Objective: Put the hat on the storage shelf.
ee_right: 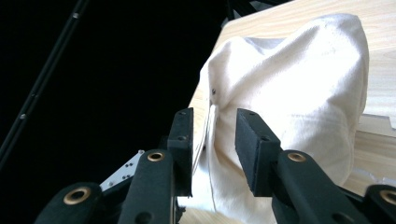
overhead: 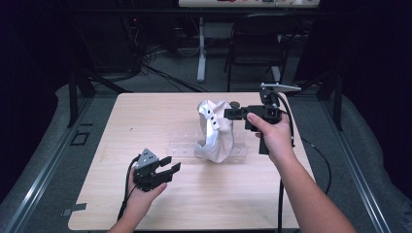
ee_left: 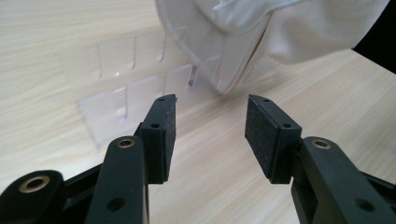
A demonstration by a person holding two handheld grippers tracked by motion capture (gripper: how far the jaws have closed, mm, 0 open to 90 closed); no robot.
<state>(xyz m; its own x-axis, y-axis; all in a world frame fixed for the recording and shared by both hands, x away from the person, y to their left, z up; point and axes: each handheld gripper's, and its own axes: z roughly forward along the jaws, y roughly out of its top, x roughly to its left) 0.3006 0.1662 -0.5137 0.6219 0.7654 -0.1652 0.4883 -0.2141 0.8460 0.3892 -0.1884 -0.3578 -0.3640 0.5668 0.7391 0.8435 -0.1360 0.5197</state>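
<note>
My right gripper sits at the far right of the table, raised off the wood, its jaws narrowed around a strap or seam edge at the back of the white cap; in the right gripper view the fabric runs between the pads, though I cannot tell whether they press it. The cap stands upright on a clear plastic rack near the table's middle, brim curving down toward me. My left gripper rests low at the near left, jaws spread wide and holding nothing. In the left gripper view it points at the rack and the cap's brim, near both but touching neither
</note>
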